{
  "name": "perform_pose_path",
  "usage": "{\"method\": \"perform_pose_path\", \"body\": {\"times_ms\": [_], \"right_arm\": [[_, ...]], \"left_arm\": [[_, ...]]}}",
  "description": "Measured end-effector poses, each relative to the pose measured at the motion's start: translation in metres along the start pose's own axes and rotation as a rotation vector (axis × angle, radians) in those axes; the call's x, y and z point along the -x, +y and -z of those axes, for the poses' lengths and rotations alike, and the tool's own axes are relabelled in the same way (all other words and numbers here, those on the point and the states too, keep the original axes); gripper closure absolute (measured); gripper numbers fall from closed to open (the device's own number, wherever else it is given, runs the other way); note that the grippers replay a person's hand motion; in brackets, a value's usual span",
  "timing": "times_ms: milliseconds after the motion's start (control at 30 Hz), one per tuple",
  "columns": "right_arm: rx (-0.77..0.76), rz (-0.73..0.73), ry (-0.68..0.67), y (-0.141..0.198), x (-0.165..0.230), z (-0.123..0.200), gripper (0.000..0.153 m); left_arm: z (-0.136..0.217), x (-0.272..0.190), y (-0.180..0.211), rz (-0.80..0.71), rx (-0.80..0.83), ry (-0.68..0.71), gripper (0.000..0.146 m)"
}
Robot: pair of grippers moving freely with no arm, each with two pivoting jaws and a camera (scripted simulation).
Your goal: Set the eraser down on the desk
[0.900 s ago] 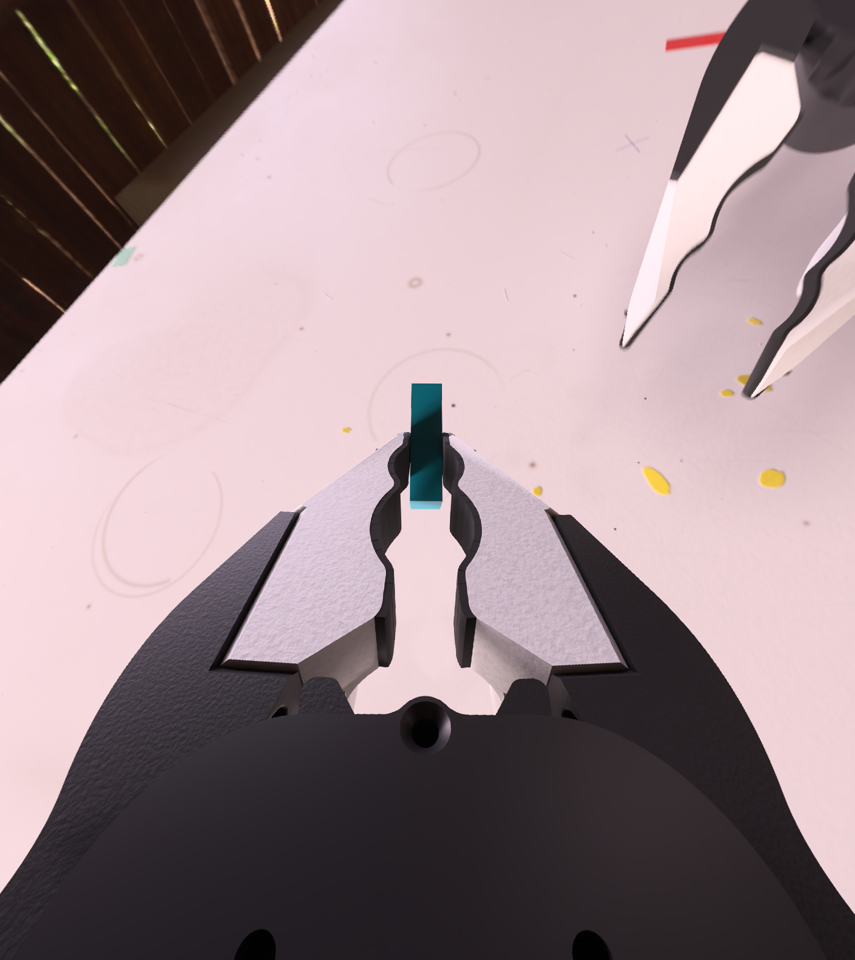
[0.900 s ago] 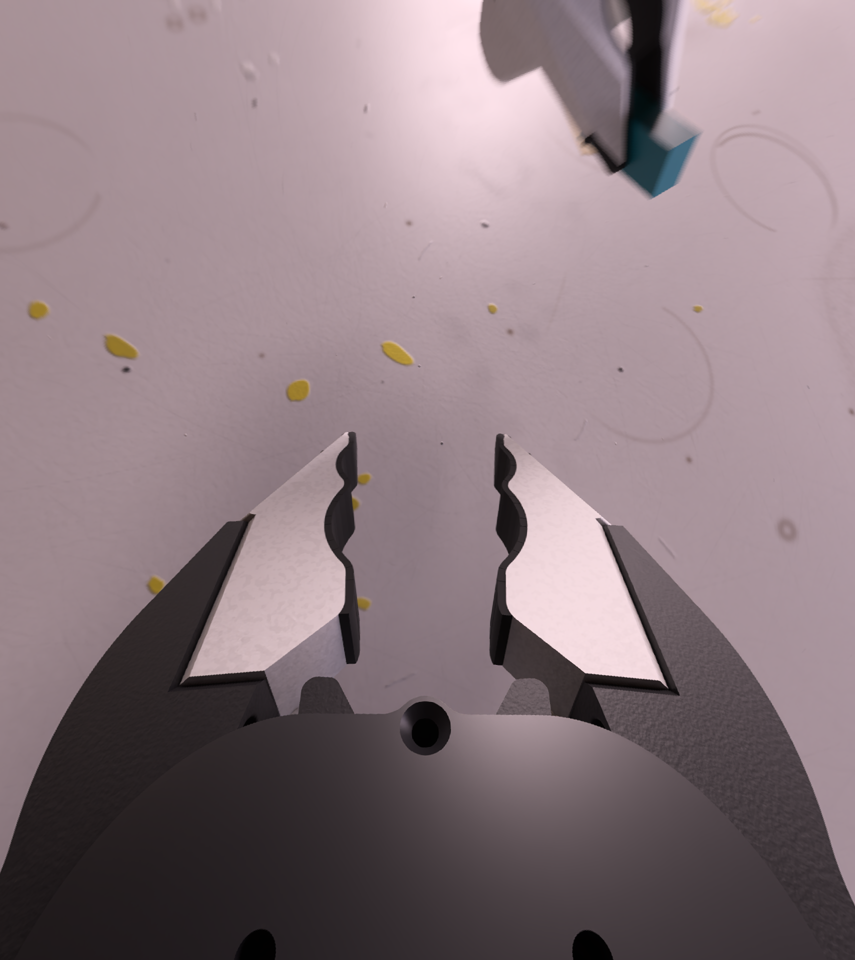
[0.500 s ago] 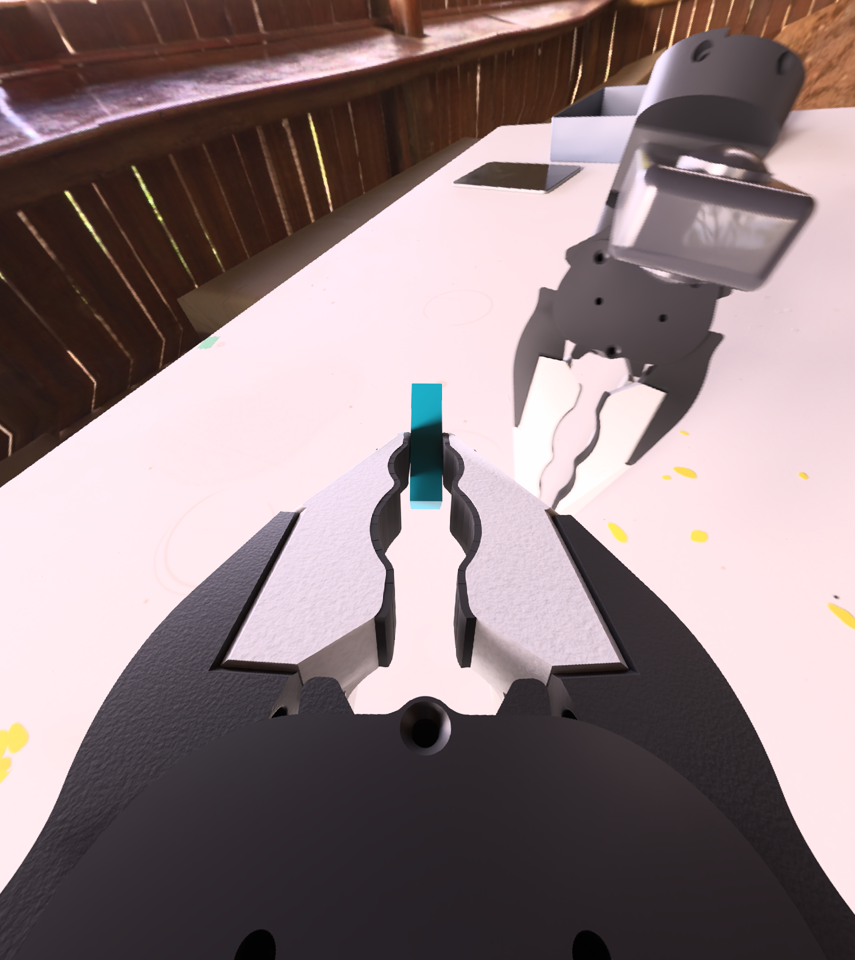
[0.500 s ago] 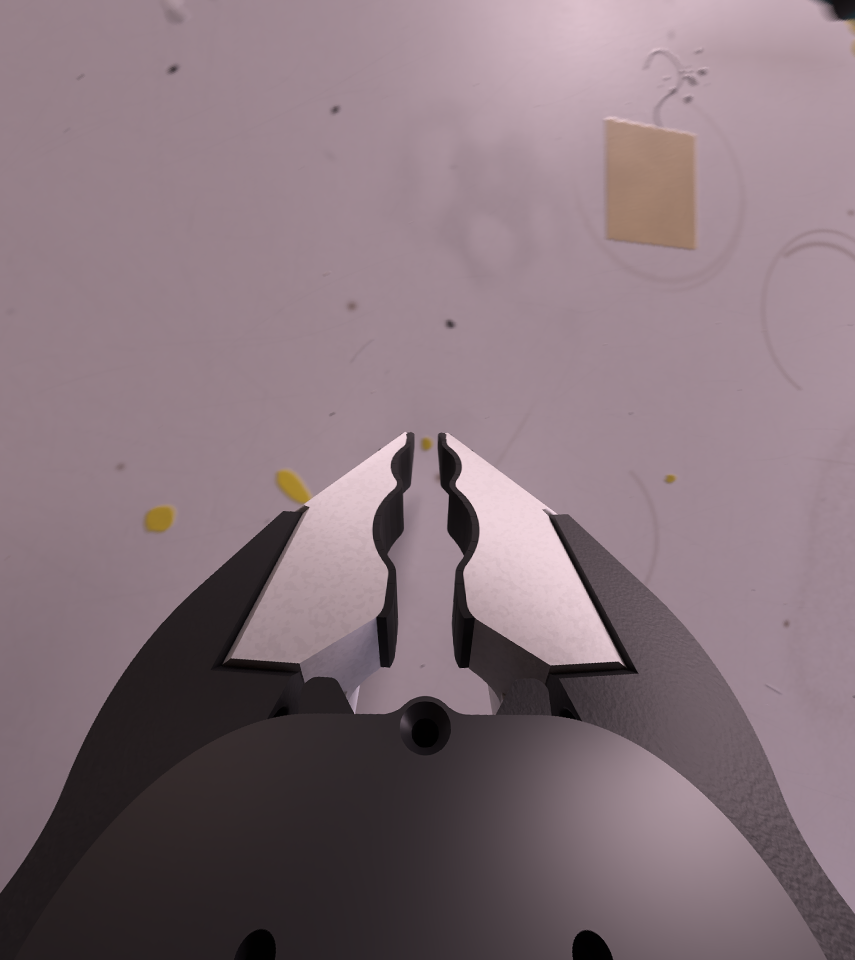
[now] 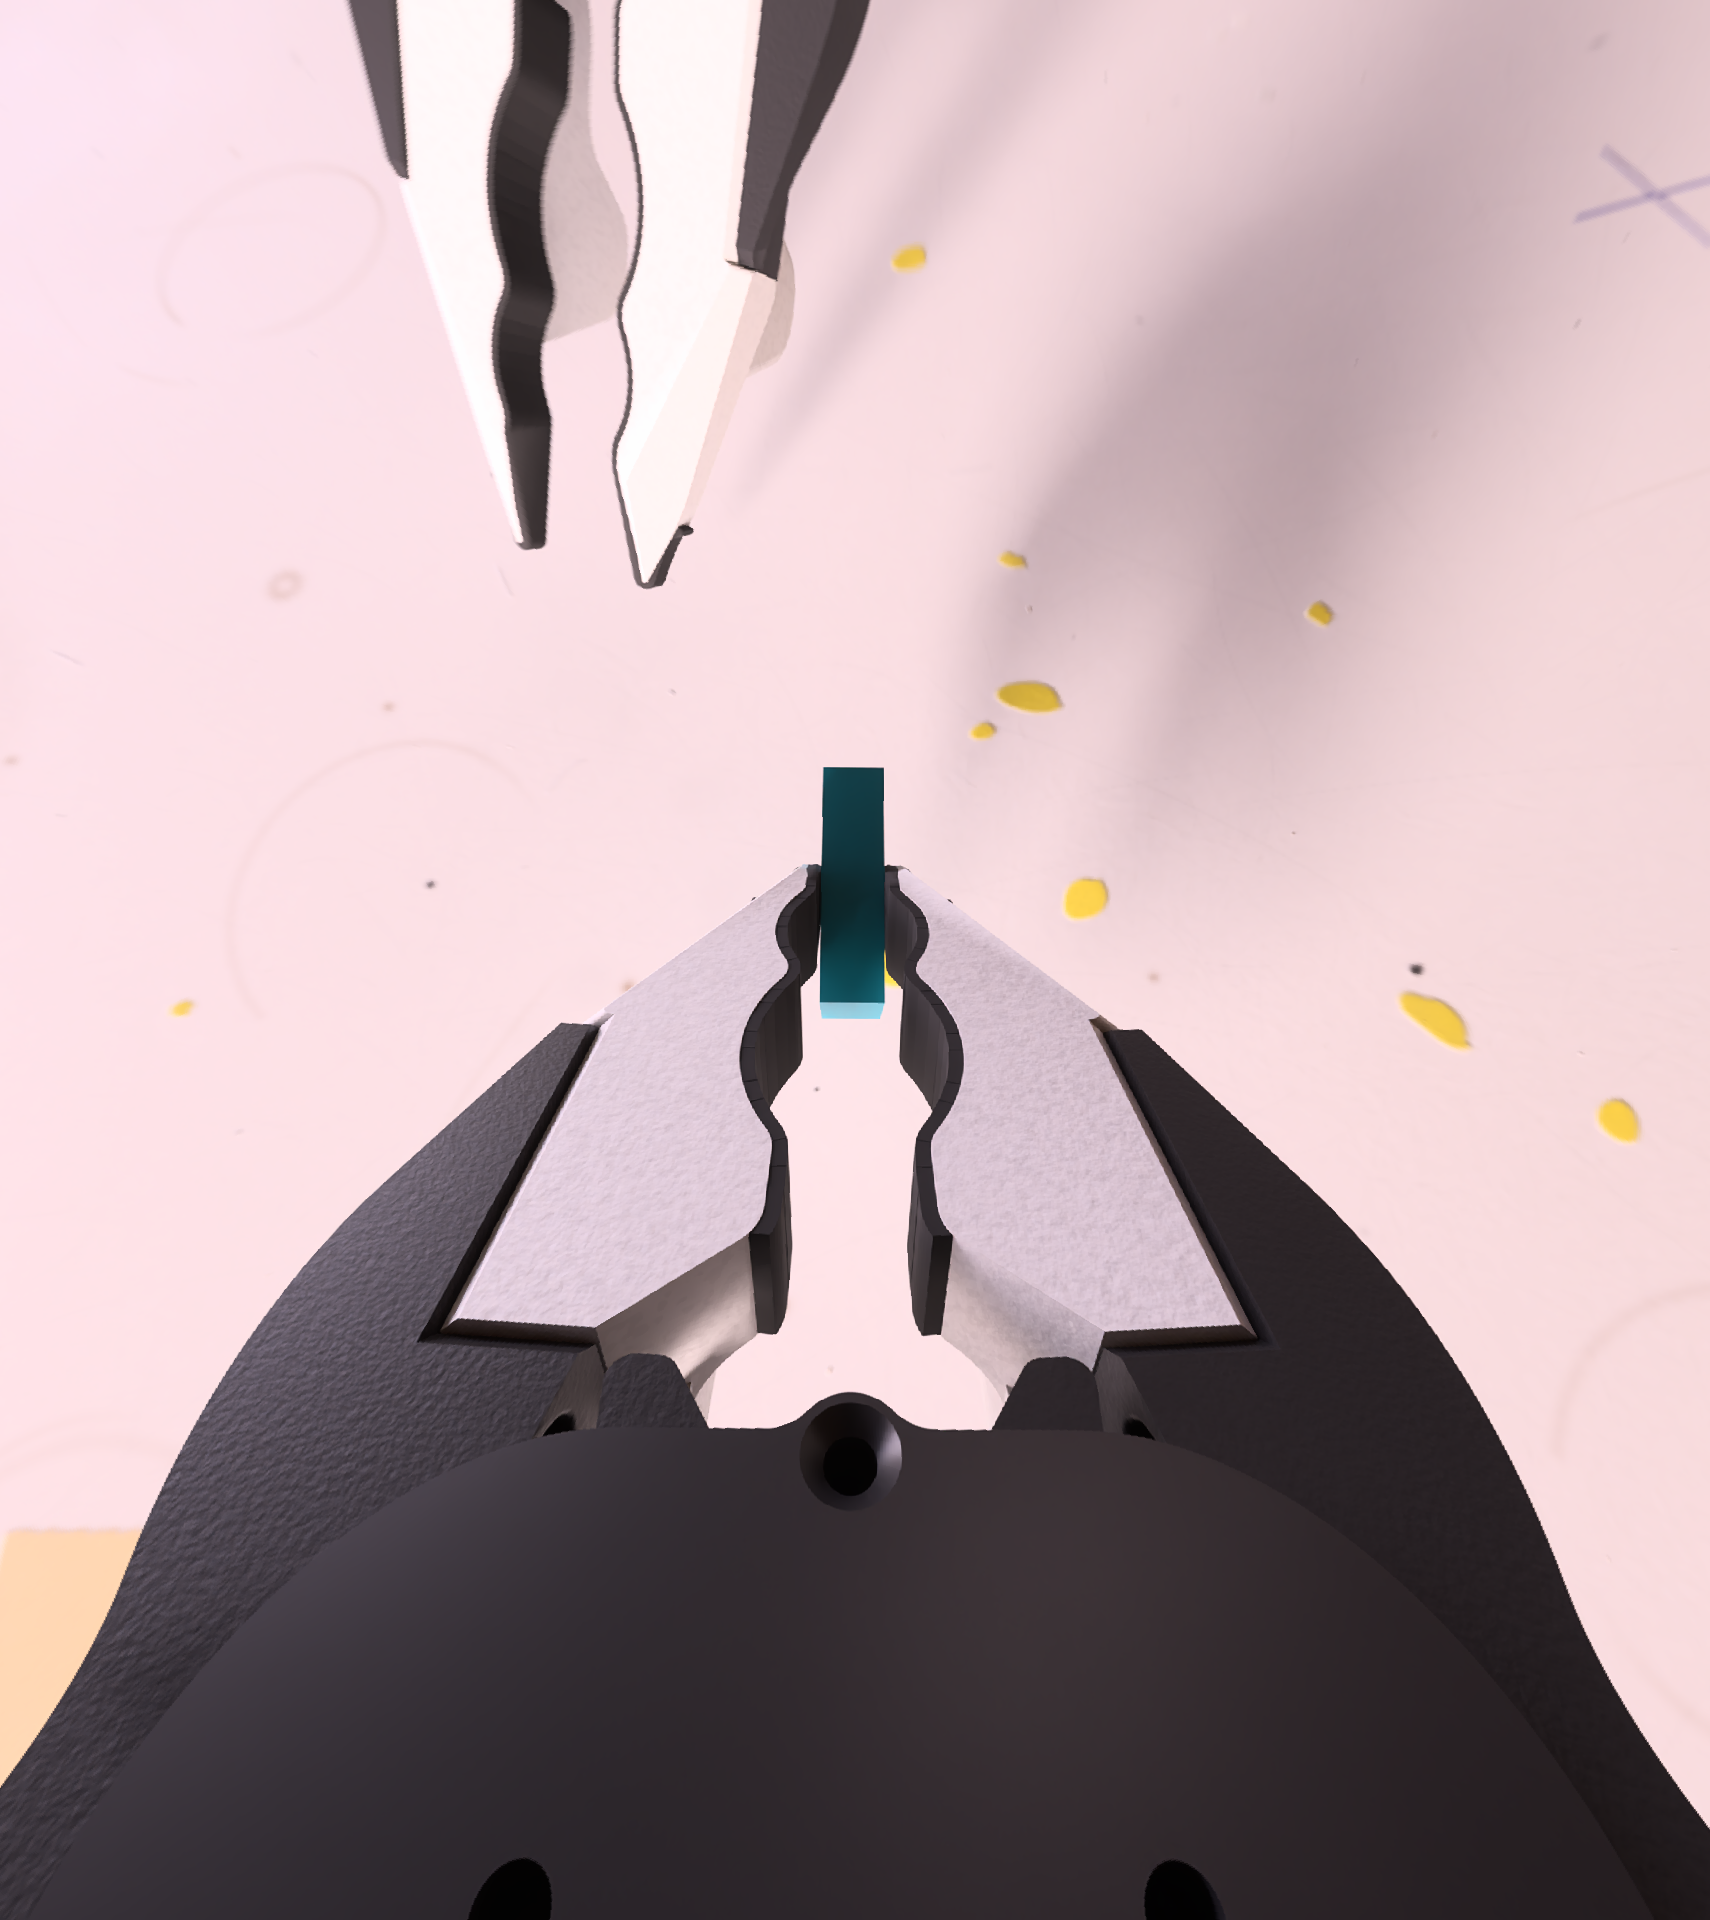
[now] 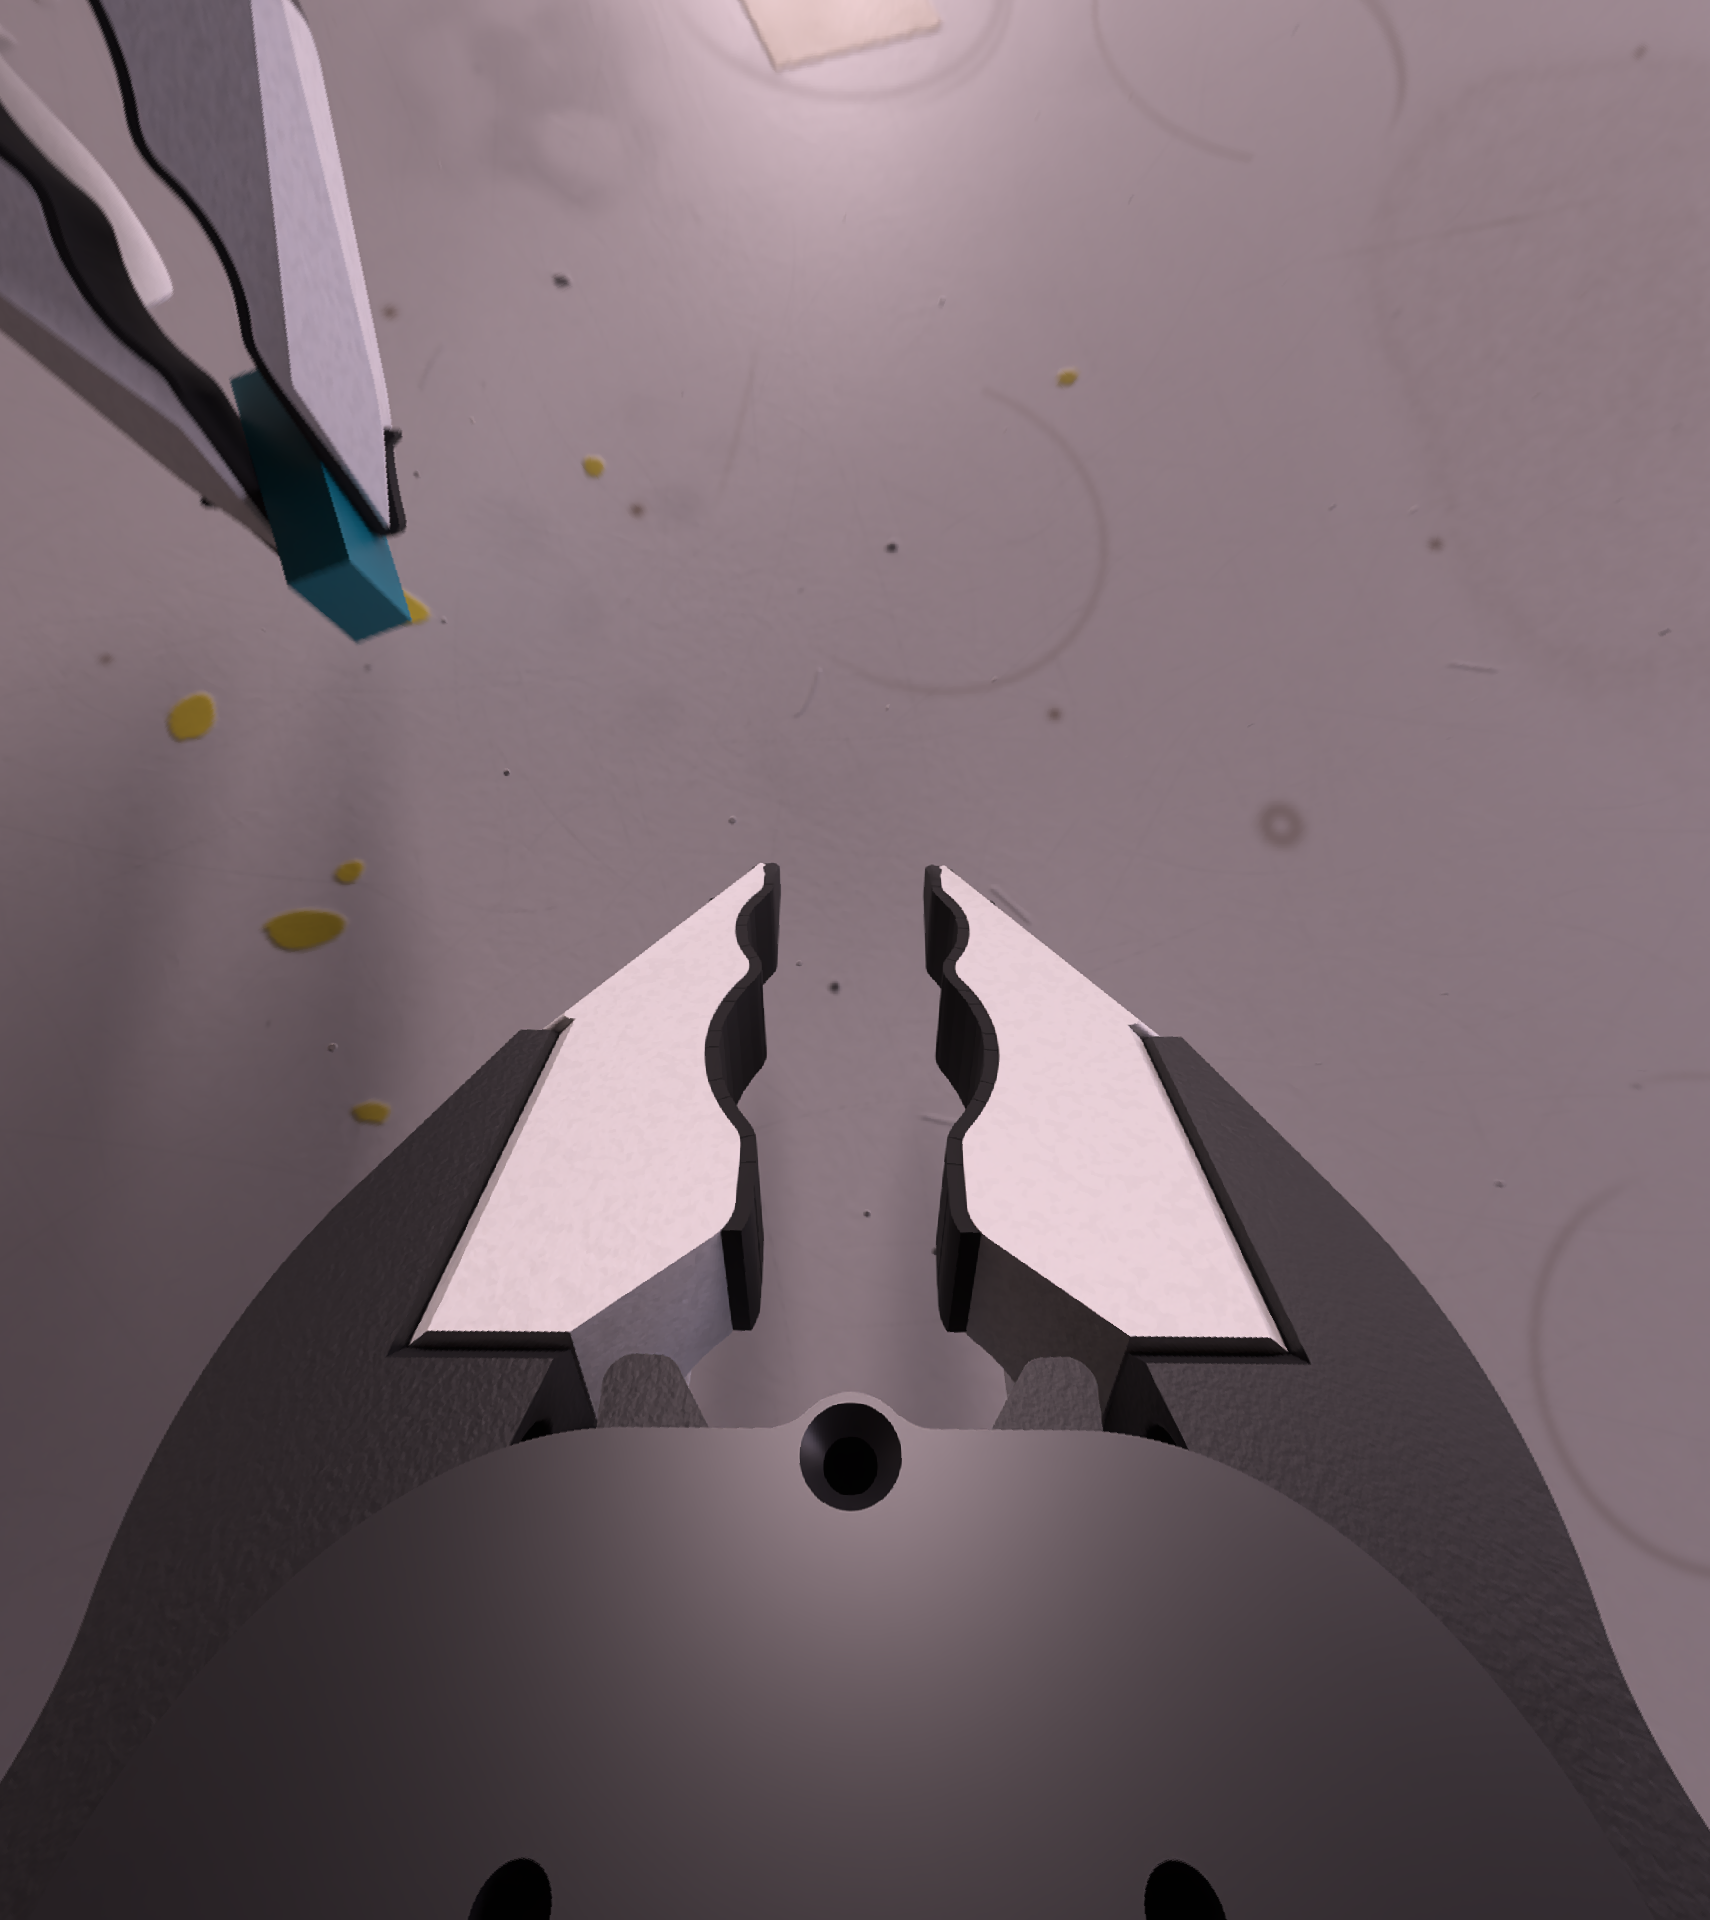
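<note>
Now left gripper (image 5: 851,883) still clamps teal eraser (image 5: 852,894) above desk (image 5: 207,623), right gripper (image 6: 851,883) reopened, empty.

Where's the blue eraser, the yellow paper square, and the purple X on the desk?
eraser (image 5: 852,883): left wrist view, on its dark top face.
yellow paper square (image 5: 40,1683): left wrist view, on its visible corner.
purple X (image 5: 1653,194): left wrist view, where the strokes cross.

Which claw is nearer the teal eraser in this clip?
Left. The left claw is shut on the eraser, pinching it at its fingertips. The right claw is open and apart from it, empty above the desk.
</note>
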State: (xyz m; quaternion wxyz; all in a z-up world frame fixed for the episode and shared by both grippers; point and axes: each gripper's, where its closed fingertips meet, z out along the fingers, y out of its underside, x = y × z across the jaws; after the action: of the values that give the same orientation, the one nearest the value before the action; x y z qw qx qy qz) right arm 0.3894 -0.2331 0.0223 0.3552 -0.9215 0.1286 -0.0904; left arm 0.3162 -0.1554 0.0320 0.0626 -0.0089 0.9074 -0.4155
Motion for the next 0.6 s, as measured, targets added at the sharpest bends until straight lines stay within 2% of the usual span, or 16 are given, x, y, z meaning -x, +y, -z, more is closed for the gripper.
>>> {"method": "perform_pose_path", "body": {"times_ms": [167,367,600], "right_arm": [[0.082,0.024,-0.005,0.007,0.002,-0.009,0.118],[0.145,-0.017,-0.055,0.008,0.003,-0.011,0.128],[0.192,-0.030,-0.029,0.029,-0.008,0.007,0.129]], "left_arm": [[-0.018,-0.010,0.012,-0.039,0.069,0.010,0.135],[-0.021,-0.013,0.010,-0.044,0.055,0.026,0.135],[-0.018,-0.013,0.013,-0.016,0.048,0.045,0.135]]}}
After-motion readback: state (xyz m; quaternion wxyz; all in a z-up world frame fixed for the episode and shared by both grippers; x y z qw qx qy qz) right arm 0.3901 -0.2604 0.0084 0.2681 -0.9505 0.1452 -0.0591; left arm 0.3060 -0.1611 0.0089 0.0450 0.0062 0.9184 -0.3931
